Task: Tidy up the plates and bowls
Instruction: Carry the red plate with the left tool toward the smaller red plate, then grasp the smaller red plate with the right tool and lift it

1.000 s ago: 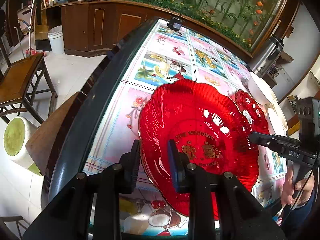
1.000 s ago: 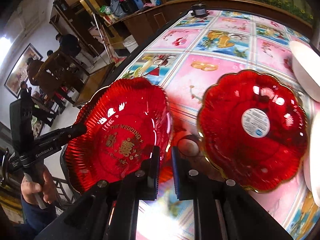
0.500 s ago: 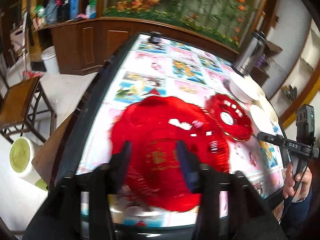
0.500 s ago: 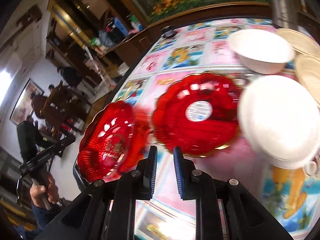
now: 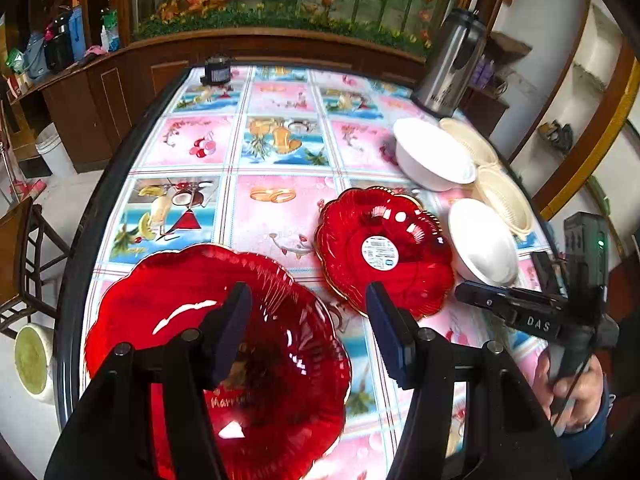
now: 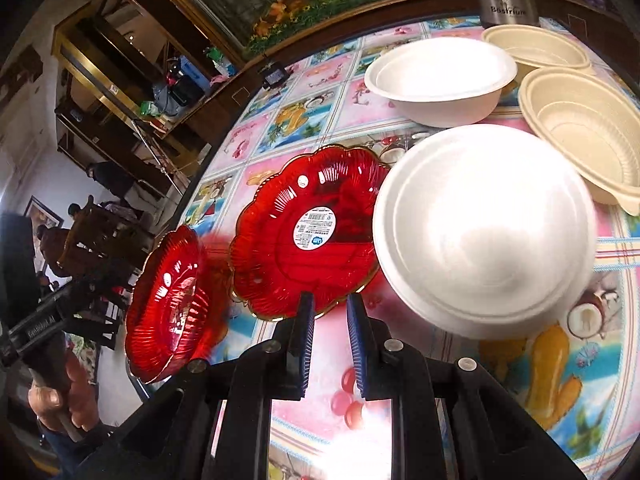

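A large red scalloped plate (image 5: 180, 340) (image 6: 172, 304) lies at the table's near left edge. My left gripper (image 5: 308, 320) hovers open just above its right side, with nothing between the fingers. A smaller red plate (image 5: 384, 248) (image 6: 308, 232) with a round white sticker lies to the right of it. My right gripper (image 6: 330, 320) hangs over that plate's near rim, jaws only a narrow gap apart and empty. The nearer white bowl (image 6: 480, 232) (image 5: 484, 244) sits just right of the small red plate. A second white bowl (image 6: 440, 80) (image 5: 432, 156) stands behind it.
Two cream ribbed bowls (image 6: 584, 132) (image 6: 536, 48) stand at the right edge of the patterned tablecloth (image 5: 280, 152). A steel thermos (image 5: 452, 64) is behind them and a small black device (image 5: 216, 72) at the far edge. A wooden chair (image 5: 20, 248) stands left of the table.
My left gripper let go of the large red plate's near rim, opened wide and drew back and up. My right gripper swung right, from between the red plates toward the white bowls.
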